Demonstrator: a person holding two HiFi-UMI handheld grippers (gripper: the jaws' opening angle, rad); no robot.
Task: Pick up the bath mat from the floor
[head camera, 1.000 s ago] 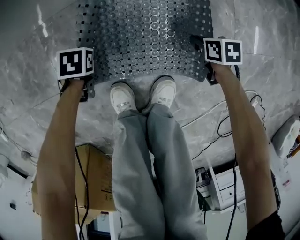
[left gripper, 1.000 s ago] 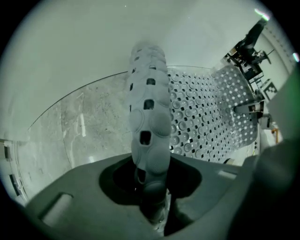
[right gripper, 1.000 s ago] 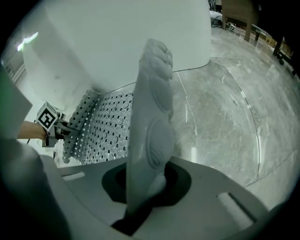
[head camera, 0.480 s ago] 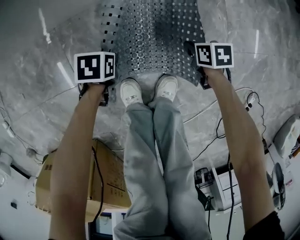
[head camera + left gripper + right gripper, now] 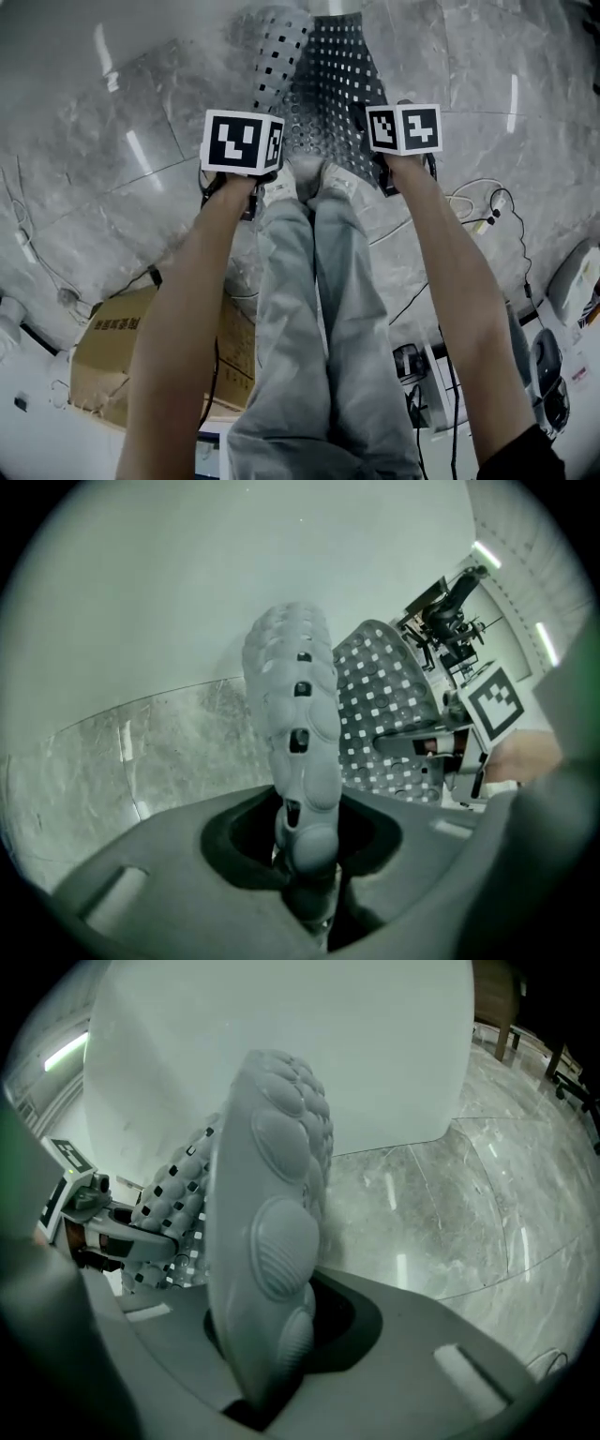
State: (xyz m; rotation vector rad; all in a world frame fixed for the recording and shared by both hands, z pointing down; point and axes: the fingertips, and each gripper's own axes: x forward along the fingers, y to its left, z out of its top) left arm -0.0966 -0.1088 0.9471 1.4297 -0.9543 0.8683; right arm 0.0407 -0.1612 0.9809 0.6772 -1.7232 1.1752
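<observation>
Bath mat (image 5: 323, 80), a grey rubber sheet studded with round bumps and pierced with square holes, is raised off the pale veined marble floor (image 5: 112, 216) by its near edge. It is pinched at its two near corners and runs away from the person toward the top of the head view. Whether its far end touches the floor cannot be told.

At the far left of the head view a brown cardboard box (image 5: 103, 356) sits on the floor beside the person's left arm. The left gripper (image 5: 305, 850), under its black-and-white left marker cube (image 5: 242, 142), has its jaws clamped on the mat's left corner. In the left gripper view the folded edge stands straight up out of the narrow gap between the jaws. The rest of the sheet spreads off to the right toward the other gripper.

Between the arms are the person's legs in light grey trousers (image 5: 319, 309), with white shoes (image 5: 309, 173) just below the mat's held edge.

The right gripper (image 5: 262, 1382), below the right marker cube (image 5: 403, 128), is closed tight on the mat's right corner. In the right gripper view a broad bumpy fold rises from between its jaws and hides part of a plain white panel (image 5: 281, 1035) behind. Thin cables (image 5: 469, 202) trail over the floor at the right.
</observation>
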